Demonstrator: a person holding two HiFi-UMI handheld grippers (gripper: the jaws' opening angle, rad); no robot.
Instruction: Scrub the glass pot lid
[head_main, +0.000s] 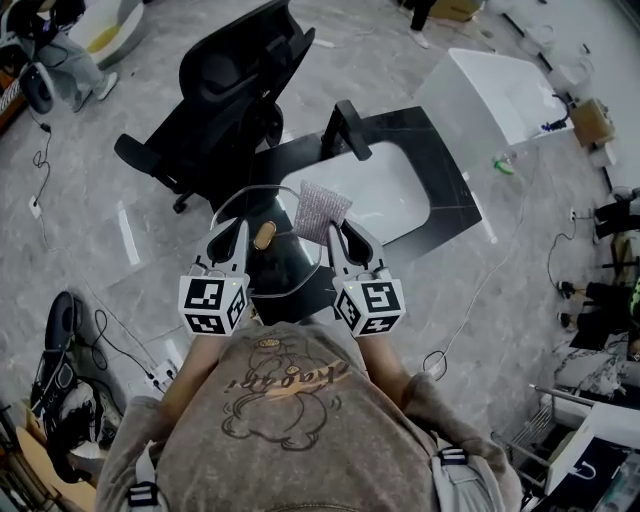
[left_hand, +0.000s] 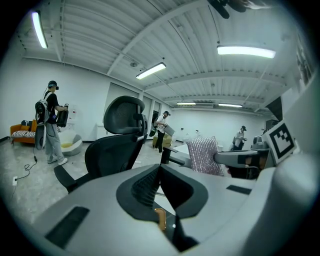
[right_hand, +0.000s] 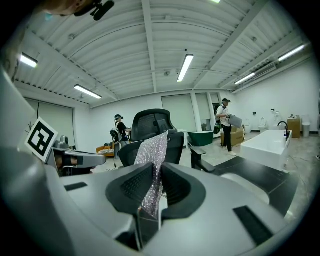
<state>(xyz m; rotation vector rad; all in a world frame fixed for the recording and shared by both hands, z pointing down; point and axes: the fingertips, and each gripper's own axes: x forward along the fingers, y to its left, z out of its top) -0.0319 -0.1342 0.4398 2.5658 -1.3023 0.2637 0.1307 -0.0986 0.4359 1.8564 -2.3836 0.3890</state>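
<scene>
In the head view the glass pot lid (head_main: 285, 262), with a brown knob (head_main: 264, 235), is held upright over the black counter. My left gripper (head_main: 234, 226) is shut on the lid's left rim. In the left gripper view the jaws stand closed, with the brown knob (left_hand: 160, 219) showing below them. My right gripper (head_main: 336, 228) is shut on a silvery scrub cloth (head_main: 322, 211), which stands up beside the lid's right edge. The cloth (right_hand: 151, 172) runs up between the right jaws. The left gripper view also takes in the cloth (left_hand: 205, 155).
A black counter (head_main: 440, 180) with a white sink basin (head_main: 385, 190) and a black faucet (head_main: 347, 130) lies ahead. A black office chair (head_main: 235, 80) stands behind it, and a white tub (head_main: 500, 85) is at the far right. Cables lie on the floor (head_main: 95, 330). Several people stand in the background.
</scene>
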